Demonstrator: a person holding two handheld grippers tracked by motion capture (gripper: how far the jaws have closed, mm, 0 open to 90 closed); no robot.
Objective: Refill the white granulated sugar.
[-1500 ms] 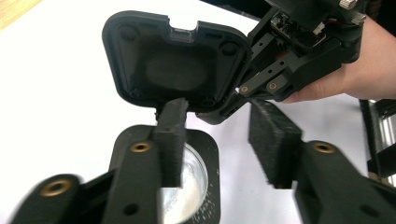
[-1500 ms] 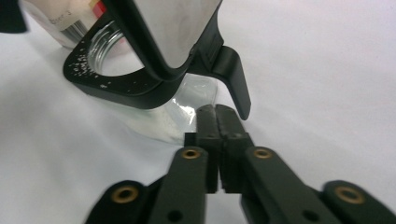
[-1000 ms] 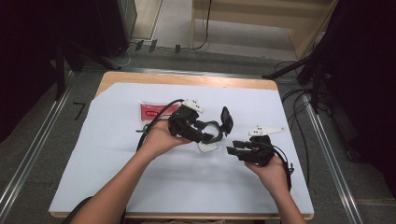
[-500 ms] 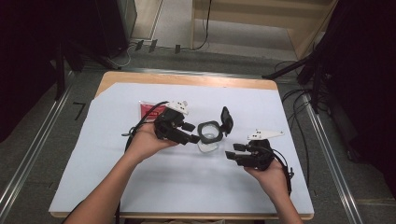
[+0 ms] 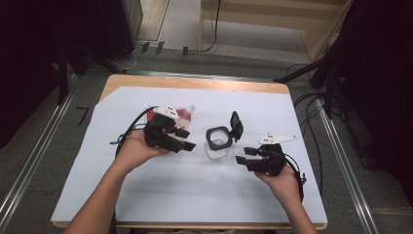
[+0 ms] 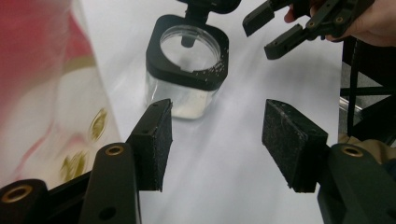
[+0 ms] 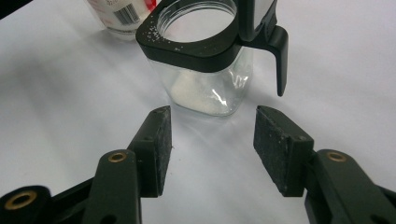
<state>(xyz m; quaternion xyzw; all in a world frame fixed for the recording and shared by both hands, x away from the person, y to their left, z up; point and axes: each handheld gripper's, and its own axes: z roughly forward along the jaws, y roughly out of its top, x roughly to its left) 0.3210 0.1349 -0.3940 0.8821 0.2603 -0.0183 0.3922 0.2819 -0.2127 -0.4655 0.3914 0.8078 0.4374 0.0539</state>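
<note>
Glass jar [image 5: 217, 141] stands on the tabletop [image 5: 160, 195], lid [image 5: 236, 124] flipped up, between both grippers. Left gripper [image 5: 187, 145] and right gripper [image 5: 241, 156] are spread, empty, near it.

Both forearms are bare, no sleeves. The left gripper [image 5: 187, 139] and right gripper [image 5: 244, 155] are black, each topped by a pale three-cornered plate; brass-ringed screw holes mark the jaws, with rough black pads.
</note>
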